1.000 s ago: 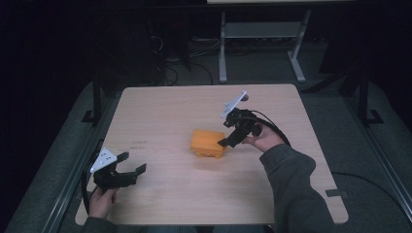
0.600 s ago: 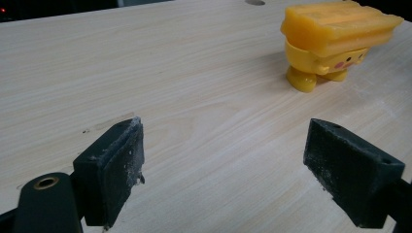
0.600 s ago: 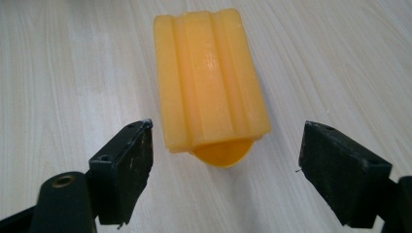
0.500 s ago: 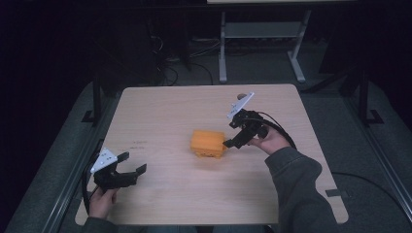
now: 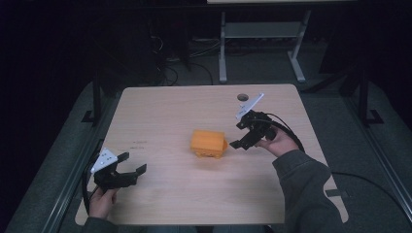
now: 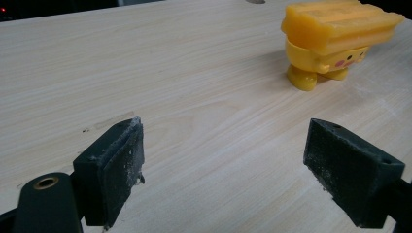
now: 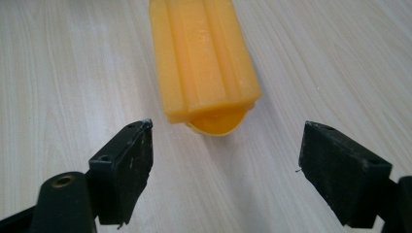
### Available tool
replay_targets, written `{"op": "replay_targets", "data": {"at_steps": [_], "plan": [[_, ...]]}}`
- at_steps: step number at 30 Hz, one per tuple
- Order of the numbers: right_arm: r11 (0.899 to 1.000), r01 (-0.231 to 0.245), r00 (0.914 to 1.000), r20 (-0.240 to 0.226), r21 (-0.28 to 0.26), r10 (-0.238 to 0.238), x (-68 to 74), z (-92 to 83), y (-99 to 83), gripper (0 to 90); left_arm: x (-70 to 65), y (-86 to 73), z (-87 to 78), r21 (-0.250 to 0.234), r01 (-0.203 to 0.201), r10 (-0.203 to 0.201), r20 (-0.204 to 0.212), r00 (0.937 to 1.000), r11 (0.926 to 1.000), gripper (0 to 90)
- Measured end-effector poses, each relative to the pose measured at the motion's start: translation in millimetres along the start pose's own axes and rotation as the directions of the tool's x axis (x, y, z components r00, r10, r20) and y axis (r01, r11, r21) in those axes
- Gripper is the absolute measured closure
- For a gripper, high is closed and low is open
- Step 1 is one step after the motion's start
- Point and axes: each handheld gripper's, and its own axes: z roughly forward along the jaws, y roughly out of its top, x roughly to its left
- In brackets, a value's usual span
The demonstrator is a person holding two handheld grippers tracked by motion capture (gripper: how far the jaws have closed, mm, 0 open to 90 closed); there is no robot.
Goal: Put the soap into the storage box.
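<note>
This looks like a lab or recording room rather than a home; the pale wood-grain desk [image 5: 160, 111] stands alone on a grey carpeted floor [image 5: 63, 145], with dark metal rails [image 5: 63, 204] running along its left and right edges; beyond the far edge of the desk the room falls into darkness, where a tangle of black cables [image 5: 167, 73] lies on the floor beside the pale metal legs of a stand or second table [image 5: 223, 48]; another cable [image 5: 369, 182] trails across the carpet off the desk's right edge; a round grommet hole [image 5: 242, 97] sits near the far edge of the desk.
</note>
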Motion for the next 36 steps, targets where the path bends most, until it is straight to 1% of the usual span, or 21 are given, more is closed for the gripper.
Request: {"op": "replay_targets", "data": {"at_steps": [5, 7, 10, 11, 14, 20, 21, 24, 25, 28, 34, 35, 36], "plan": [[1.000, -0.028, 0.9996, 0.003, -0.001, 0.028, 0.4, -4.1, -9.4, 19.6, -0.1, -0.1, 0.5, 0.002, -0.003, 0.003, 0.000, 1.0000, 1.0000, 14.1], [1.000, -0.023, 0.9997, 0.008, 0.000, 0.023, -0.3, -4.3, -11.1, 19.8, -0.2, -0.1, 0.6, 0.002, -0.003, 0.003, 0.000, 1.0000, 1.0000, 14.1], [0.999, -0.034, 0.9994, 0.003, -0.003, 0.034, -0.8, -6.2, -15.3, 19.9, -0.1, -0.2, 0.2, 0.002, 0.001, -0.001, 0.000, 1.0000, 1.0000, 14.1], [0.999, -0.036, 0.9993, 0.004, 0.008, 0.036, -0.7, -6.5, -17.2, 19.6, 0.1, -0.3, 0.1, 0.003, 0.000, 0.000, -0.001, 1.0000, 1.0000, 14.1], [0.999, -0.033, 0.9994, 0.006, 0.004, 0.033, -0.1, -8.1, -19.2, 19.8, 0.1, -0.4, 0.0, 0.002, 0.002, -0.002, -0.003, 1.0000, 1.0000, 14.1], [0.998, -0.067, 0.9977, 0.008, 0.001, 0.067, 0.9, -10.8, -29.8, 19.9, -0.4, -0.4, 0.2, 0.003, 0.000, 0.000, -0.002, 1.0000, 1.0000, 14.1], [0.998, -0.068, 0.9976, 0.012, 0.001, 0.068, 0.7, -11.6, -34.2, 20.1, -0.2, -0.4, 0.2, 0.004, -0.001, 0.001, -0.002, 1.0000, 1.0000, 14.1], [0.997, -0.075, 0.9971, 0.010, 0.010, 0.075, 0.3, -12.3, -36.7, 19.8, -0.1, -0.6, 0.6, 0.006, -0.003, 0.003, -0.003, 1.0000, 1.0000, 14.1], [0.997, -0.078, 0.9969, 0.013, 0.001, 0.078, 0.8, -13.8, -38.8, 19.9, -0.5, -0.6, 0.7, 0.008, -0.004, 0.004, -0.002, 1.0000, 1.0000, 14.1], [0.996, -0.088, 0.9961, 0.012, -0.003, 0.088, 1.0, -15.0, -42.9, 20.0, -0.9, -0.7, 1.0, 0.008, -0.003, 0.003, 0.000, 1.0000, 1.0000, 14.1], [0.995, -0.097, 0.9951, 0.017, -0.006, 0.097, 2.8, -16.1, -51.0, 20.1, -0.9, -0.8, 1.1, 0.008, -0.004, 0.004, -0.001, 1.0000, 1.0000, 14.1], [0.994, -0.110, 0.9938, 0.017, -0.003, 0.110, 3.8, -17.0, -54.4, 20.0, -0.9, -0.8, 1.1, 0.008, -0.005, 0.005, -0.001, 1.0000, 1.0000, 14.1], [0.994, -0.110, 0.9938, 0.017, -0.003, 0.110, 3.8, -17.0, -54.4, 20.0, -0.8, -0.9, 1.2, 0.009, -0.005, 0.005, -0.001, 1.0000, 0.9999, 14.1]]}}
